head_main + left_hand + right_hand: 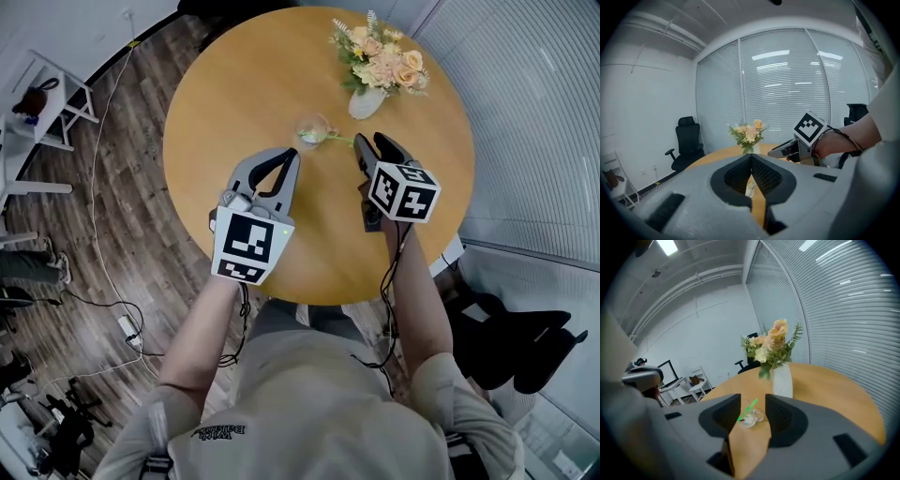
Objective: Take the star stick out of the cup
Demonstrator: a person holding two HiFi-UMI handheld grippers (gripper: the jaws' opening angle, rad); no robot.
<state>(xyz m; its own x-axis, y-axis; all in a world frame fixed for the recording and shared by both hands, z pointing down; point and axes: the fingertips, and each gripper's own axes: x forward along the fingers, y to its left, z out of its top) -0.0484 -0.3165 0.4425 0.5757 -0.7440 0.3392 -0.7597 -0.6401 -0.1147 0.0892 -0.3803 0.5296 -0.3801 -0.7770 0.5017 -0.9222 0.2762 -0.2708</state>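
Note:
A clear glass cup (312, 128) stands on the round wooden table (234, 103), and a green star stick (335, 140) leans out of it to the right. My right gripper (373, 145) hovers just right of the stick, open and empty. In the right gripper view the cup (751, 418) and the green stick (748, 409) show a little ahead, framed by the spread jaws of the right gripper (752, 406). My left gripper (292, 154) is in front of the cup and slightly left, its tips touching, with nothing held. In the left gripper view its own tips (751, 157) meet.
A white vase of peach flowers (367, 98) stands close behind the cup to the right. Black office chairs (525, 342) sit right of the table, by a blind-covered glass wall. A white shelf (42, 103) and cables (112, 309) are on the wooden floor at the left.

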